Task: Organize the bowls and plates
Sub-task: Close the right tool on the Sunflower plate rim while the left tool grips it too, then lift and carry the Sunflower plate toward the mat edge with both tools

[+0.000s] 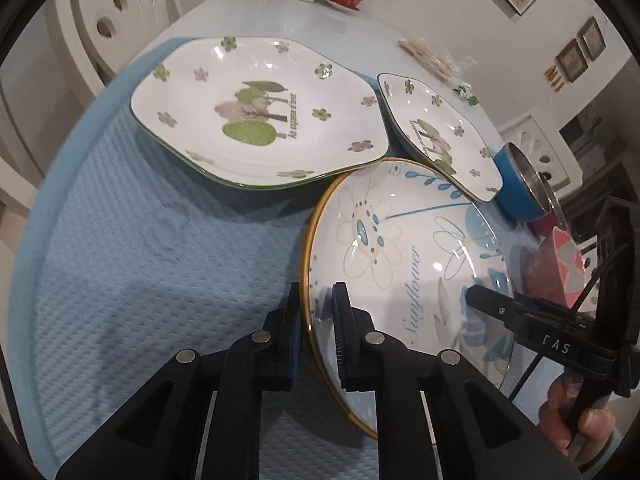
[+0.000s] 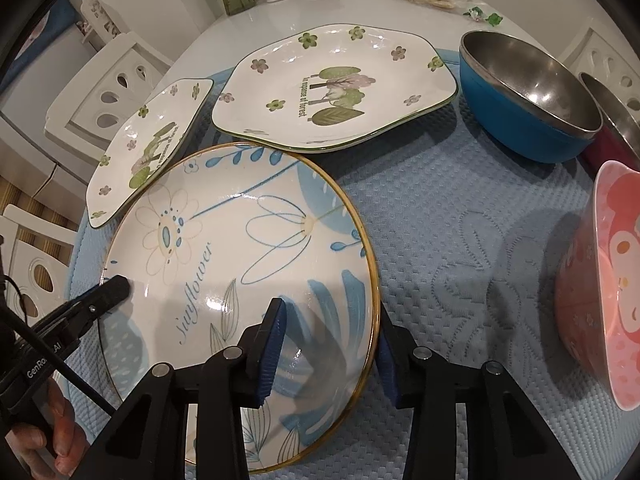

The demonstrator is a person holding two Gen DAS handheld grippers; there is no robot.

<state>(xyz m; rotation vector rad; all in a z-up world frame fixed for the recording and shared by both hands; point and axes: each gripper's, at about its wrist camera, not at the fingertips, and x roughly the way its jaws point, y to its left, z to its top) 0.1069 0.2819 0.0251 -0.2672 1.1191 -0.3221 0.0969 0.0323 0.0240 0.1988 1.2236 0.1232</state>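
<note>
The sunflower plate (image 2: 240,264), near the counter's front edge, is pinched at opposite rims by my left claw (image 1: 316,320) and right claw (image 2: 332,344), and I judge uneven lifting could knock the flowered plate (image 2: 148,152) it overlaps.

My round sunflower plate (image 2: 240,264) sits tilted on the blue mat, its far rim overlapping two white forest-print plates (image 2: 336,88), bowls (image 2: 528,96) to the right.
</note>
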